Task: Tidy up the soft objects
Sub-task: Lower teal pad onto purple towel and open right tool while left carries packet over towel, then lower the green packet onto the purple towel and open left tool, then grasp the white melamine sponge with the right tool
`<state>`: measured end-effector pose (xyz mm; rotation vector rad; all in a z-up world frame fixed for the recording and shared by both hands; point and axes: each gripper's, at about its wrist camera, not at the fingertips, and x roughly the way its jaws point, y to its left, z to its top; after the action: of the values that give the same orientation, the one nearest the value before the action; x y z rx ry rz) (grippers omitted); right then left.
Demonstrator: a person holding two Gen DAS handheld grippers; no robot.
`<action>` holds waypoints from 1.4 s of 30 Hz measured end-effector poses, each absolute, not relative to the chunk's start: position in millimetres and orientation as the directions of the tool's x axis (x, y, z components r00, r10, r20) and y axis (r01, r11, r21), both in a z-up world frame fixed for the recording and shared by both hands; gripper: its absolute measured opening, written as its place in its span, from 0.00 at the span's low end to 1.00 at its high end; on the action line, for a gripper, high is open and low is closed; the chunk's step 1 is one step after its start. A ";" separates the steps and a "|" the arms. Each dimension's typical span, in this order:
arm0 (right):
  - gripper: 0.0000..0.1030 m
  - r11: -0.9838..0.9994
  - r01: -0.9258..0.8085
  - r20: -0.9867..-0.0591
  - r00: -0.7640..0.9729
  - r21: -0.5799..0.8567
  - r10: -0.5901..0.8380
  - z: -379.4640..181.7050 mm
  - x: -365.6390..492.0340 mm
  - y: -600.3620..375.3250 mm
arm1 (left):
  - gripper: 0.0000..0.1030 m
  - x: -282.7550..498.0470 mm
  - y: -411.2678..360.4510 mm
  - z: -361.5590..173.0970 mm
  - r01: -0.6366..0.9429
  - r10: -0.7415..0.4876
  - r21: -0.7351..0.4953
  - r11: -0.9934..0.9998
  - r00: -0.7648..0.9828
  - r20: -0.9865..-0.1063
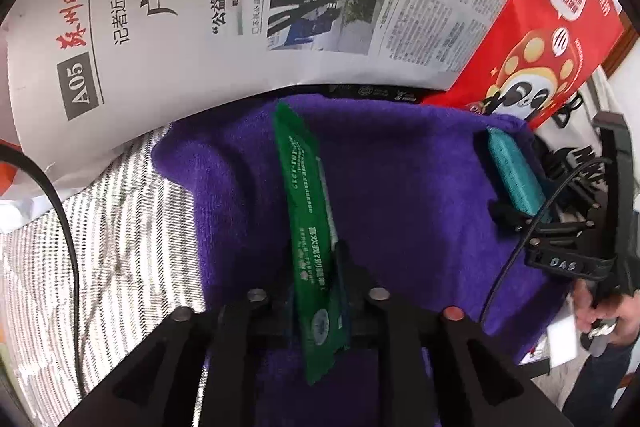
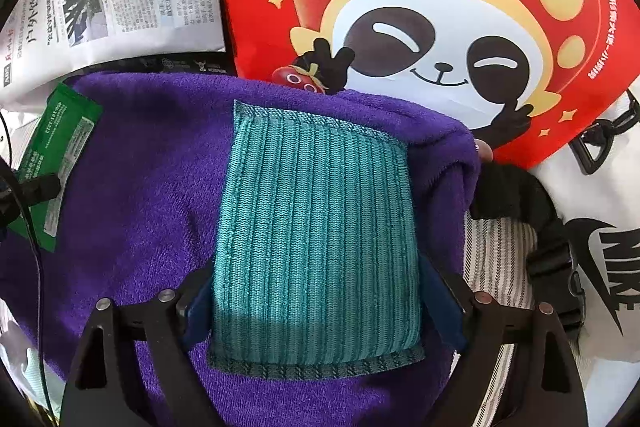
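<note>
A purple towel [image 1: 400,195] lies spread over a striped cloth [image 1: 100,227], with a newspaper [image 1: 240,7] and a red bag printed with a cartoon panda [image 2: 420,27] just beyond its far edge. The left gripper [image 1: 316,267] points steeply down at the towel with a long green sachet [image 1: 308,219] standing between its jaws; the jaws are nearly closed around the sachet's lower part, but whether the pads still press on it cannot be told. The sachet's far end reaches toward the newspaper. The right gripper [image 2: 316,279] has its jaws set wide, one on each side of a teal ribbed sponge pad [image 2: 316,227] resting flat on the towel near its right edge; the blue pads [image 2: 440,291] sit against the sponge's sides. A white bag with black straps [image 2: 580,247] lies to the right, beside the towel.
</note>
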<state>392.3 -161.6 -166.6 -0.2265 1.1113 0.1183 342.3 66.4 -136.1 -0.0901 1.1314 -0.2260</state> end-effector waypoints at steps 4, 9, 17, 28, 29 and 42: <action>0.93 0.966 -0.238 -0.898 0.440 -0.097 0.019 -167.6 391.8 -162.3 | 0.36 340.8 68.6 -135.2 0.120 -0.207 -0.173 0.978 0.400 -0.893; 0.95 0.971 -0.218 -0.889 0.457 -0.096 0.015 -162.8 389.9 -164.2 | 0.54 336.2 65.1 -124.7 0.137 -0.177 -0.132 0.982 0.409 -0.895; 0.95 0.983 -0.180 -0.878 0.477 -0.039 0.052 -141.3 377.6 -171.2 | 0.62 321.5 58.9 -102.7 0.131 -0.099 -0.044 0.990 0.446 -0.890; 0.95 0.985 -0.171 -0.801 0.589 0.005 0.106 -83.1 275.4 -201.8 | 0.62 263.9 61.6 -69.3 0.140 -0.126 -0.066 0.988 0.487 -0.864; 0.95 0.985 -0.173 -0.798 0.593 0.000 0.104 -82.3 265.5 -207.1 | 0.62 257.0 63.0 -66.6 0.140 -0.132 -0.072 0.988 0.491 -0.861; 0.95 0.919 -0.246 -0.745 0.663 -0.310 -0.074 -137.9 181.3 -169.1 | 0.63 189.8 65.4 -78.7 0.128 -0.171 -0.123 0.984 0.500 -0.849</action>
<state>181.3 -169.1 -137.9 -0.4071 0.8469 0.0998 189.8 65.4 -78.7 -0.0459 1.0314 -0.1805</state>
